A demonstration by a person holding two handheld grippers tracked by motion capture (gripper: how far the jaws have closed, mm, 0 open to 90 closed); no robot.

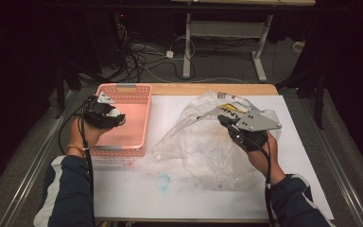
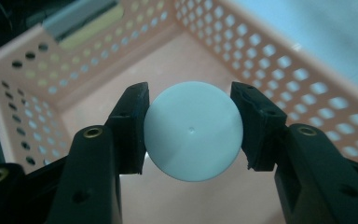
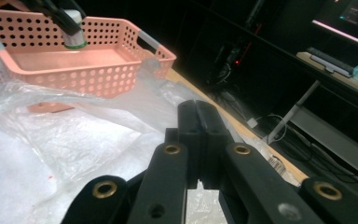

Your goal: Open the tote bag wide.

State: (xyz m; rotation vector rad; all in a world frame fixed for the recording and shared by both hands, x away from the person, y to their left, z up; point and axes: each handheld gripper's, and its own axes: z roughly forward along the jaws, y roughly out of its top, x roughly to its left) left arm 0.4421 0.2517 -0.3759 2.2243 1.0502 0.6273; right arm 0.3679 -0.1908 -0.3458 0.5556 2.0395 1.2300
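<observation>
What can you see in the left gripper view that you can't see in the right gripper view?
The left gripper view looks down on a white round cap pinched between two black pads, so you see its flat top up close, with the basket floor right beneath. The right gripper view gives the side instead: a white bottle with a green band held above the basket, the crinkly clear plastic bag on the table, and its own pads pressed together. Both share the pink basket with holes in its walls.
</observation>
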